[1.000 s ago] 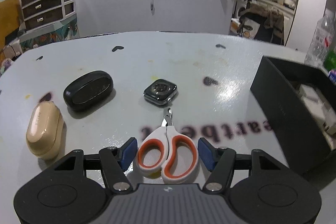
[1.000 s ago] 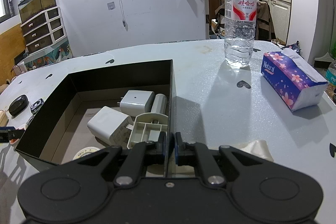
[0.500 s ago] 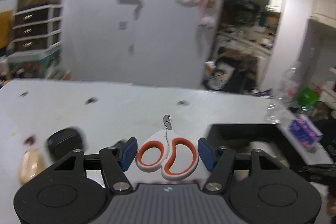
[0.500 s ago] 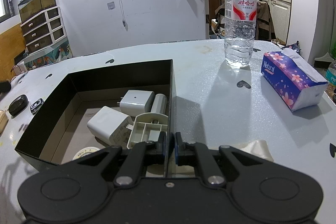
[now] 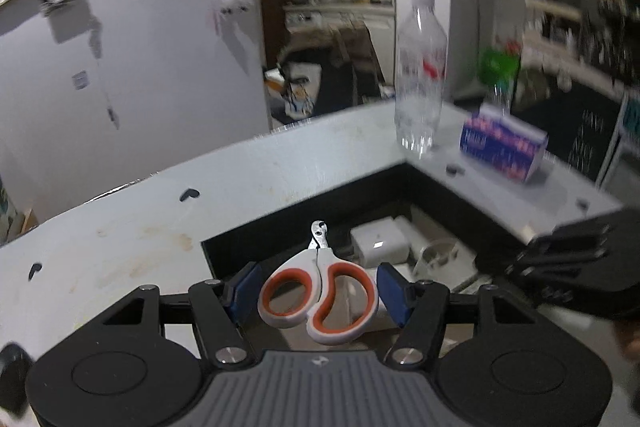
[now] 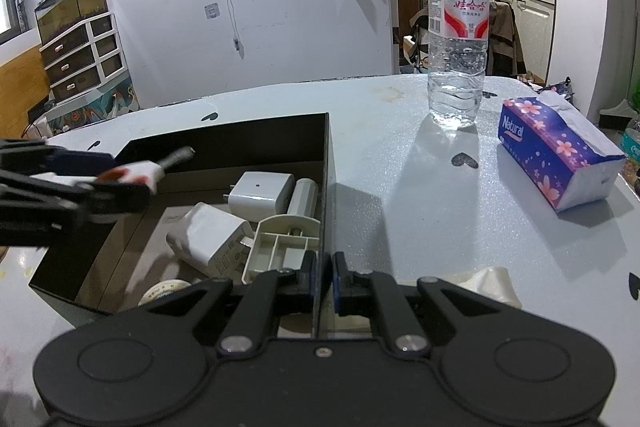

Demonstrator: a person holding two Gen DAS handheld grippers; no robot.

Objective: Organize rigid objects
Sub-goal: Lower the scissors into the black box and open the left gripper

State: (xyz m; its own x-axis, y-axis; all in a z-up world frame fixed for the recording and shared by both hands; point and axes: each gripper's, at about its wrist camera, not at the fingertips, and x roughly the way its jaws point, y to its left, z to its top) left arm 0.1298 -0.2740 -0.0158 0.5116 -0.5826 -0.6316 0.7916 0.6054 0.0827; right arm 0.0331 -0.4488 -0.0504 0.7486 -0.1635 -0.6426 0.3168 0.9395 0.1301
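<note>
My left gripper (image 5: 318,291) is shut on white-and-orange scissors (image 5: 318,297) and holds them in the air over the black box (image 5: 280,231), blades pointing forward. In the right wrist view the left gripper (image 6: 120,173) comes in from the left above the box with the scissors (image 6: 140,171). My right gripper (image 6: 322,273) is shut on the right wall of the black box (image 6: 325,187). Inside the box lie two white chargers (image 6: 260,191), a white cylinder (image 6: 303,195) and a white plastic divider piece (image 6: 280,243).
A water bottle (image 6: 458,39) stands on the white table (image 6: 400,195) behind the box. A purple tissue pack (image 6: 556,151) lies at the right. A tape roll (image 6: 166,289) sits in the box's near corner. A crumpled tissue (image 6: 490,283) lies near my right gripper.
My left gripper lifted the scissors off the table and swung right, from the watch and earbud cases to above the black box. The right gripper has not moved.
</note>
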